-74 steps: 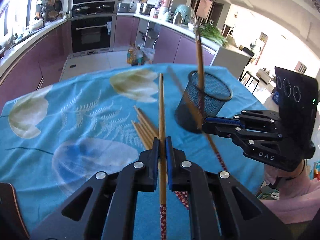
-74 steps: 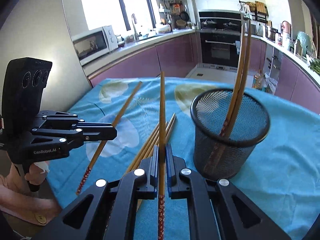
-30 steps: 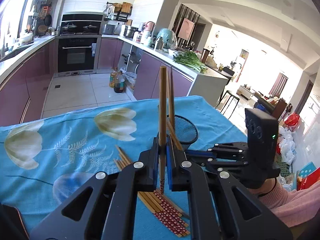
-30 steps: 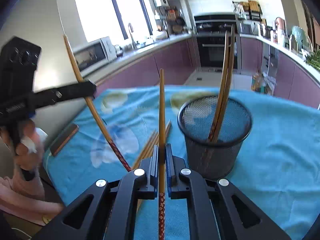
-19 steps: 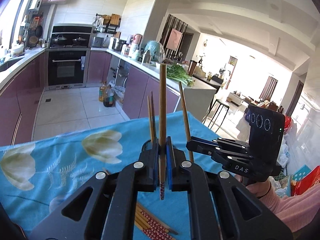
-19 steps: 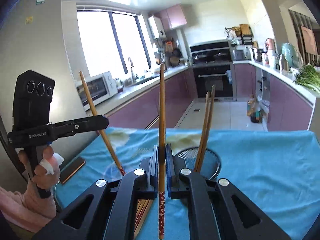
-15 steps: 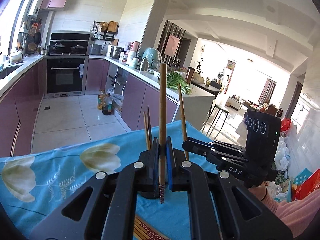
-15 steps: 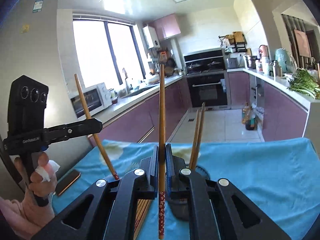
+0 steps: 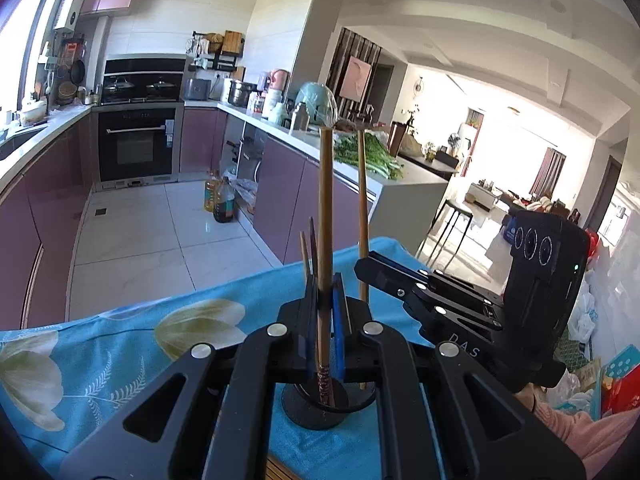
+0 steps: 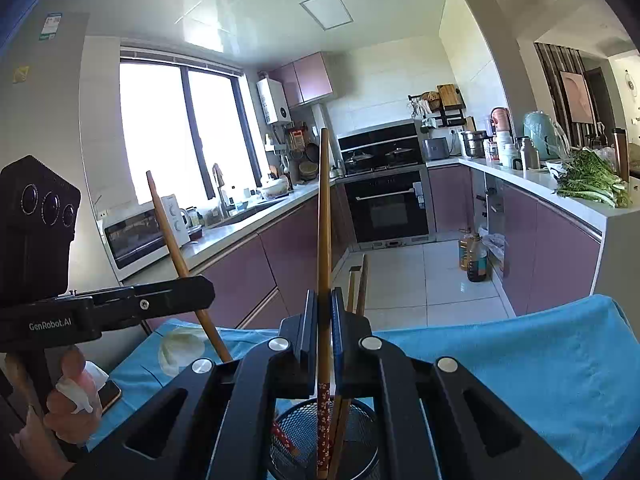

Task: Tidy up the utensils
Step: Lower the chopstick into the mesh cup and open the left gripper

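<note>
My left gripper (image 9: 324,292) is shut on a wooden chopstick (image 9: 325,216) held upright, its patterned lower end inside the black mesh holder (image 9: 320,410) below. My right gripper (image 10: 324,308) is shut on another chopstick (image 10: 323,232), also upright with its patterned end in the mesh holder (image 10: 296,424). Two chopsticks (image 10: 358,284) stand in the holder. The right gripper shows in the left wrist view (image 9: 364,270), the left gripper in the right wrist view (image 10: 200,292). Both hover just above the holder.
The table carries a blue flowered cloth (image 9: 120,340). A dark phone (image 10: 108,396) lies at its left edge. More chopsticks lie on the cloth near the bottom edge (image 9: 280,470). Kitchen counters and an oven (image 9: 138,144) stand beyond.
Both grippers have lifted their chopsticks off the cloth, tipped them upright and brought them over the holder. The patterned ends now sit inside it.
</note>
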